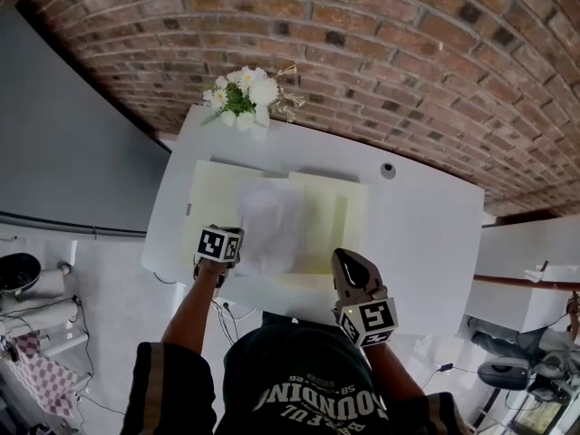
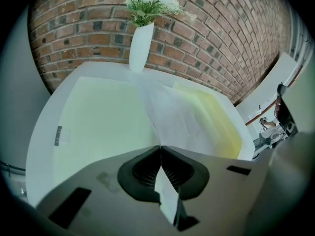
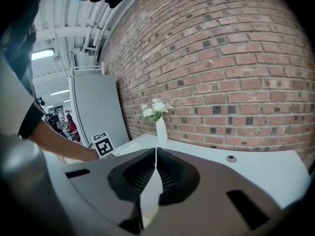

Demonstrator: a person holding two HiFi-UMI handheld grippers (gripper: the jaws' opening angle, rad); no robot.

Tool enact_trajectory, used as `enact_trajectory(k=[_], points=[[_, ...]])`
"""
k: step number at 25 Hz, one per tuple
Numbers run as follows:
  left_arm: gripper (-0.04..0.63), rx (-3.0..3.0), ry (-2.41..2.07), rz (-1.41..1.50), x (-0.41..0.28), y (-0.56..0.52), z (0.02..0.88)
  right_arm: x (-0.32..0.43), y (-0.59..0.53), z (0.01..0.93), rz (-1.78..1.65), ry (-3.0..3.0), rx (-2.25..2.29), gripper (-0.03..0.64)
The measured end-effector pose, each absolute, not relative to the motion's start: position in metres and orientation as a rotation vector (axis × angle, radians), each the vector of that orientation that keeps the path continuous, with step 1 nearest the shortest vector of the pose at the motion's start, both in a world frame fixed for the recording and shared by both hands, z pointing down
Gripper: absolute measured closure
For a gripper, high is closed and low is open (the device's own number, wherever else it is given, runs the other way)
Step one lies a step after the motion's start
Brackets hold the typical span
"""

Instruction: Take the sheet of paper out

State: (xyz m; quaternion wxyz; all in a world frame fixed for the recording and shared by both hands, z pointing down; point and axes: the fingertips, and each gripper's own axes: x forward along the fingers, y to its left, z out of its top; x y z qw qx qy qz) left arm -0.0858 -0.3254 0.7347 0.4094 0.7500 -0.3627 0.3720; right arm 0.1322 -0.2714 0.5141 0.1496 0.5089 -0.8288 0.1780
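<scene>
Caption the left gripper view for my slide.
Left gripper shut on a white sheet of paper above a pale yellow folder, flower vase behind.

Folder (image 1: 210,198) on table (image 1: 426,243), left of centre. Sheet of paper (image 1: 272,225) over folder's middle. Vase (image 1: 243,100) behind folder, by brick wall (image 1: 381,53). Left gripper (image 2: 160,149) at folder's near-left corner; right gripper (image 3: 156,150) at its near-right edge.

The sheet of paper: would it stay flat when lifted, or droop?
Probably floppy: the paper already creases where the left gripper pinches its edge. Likely very light, as that one pinch seems to raise it off the folder. It could tear if tugged hard, being so thin.
</scene>
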Motion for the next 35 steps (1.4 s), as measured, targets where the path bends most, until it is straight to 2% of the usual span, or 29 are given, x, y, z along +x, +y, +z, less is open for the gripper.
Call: enact_trajectory(k=[18, 35], points=[[0.581, 1.992, -1.147, 0.851, -0.131, -0.321, 0.67, 0.119, -0.263, 0.501, 0.457, -2.458, 1.397, 0.546], [0.581, 2.351, -1.201, 0.536, -0.062, -0.334, 0.552, 0.144, -0.278, 0.472, 0.339, -2.462, 1.501, 0.547]])
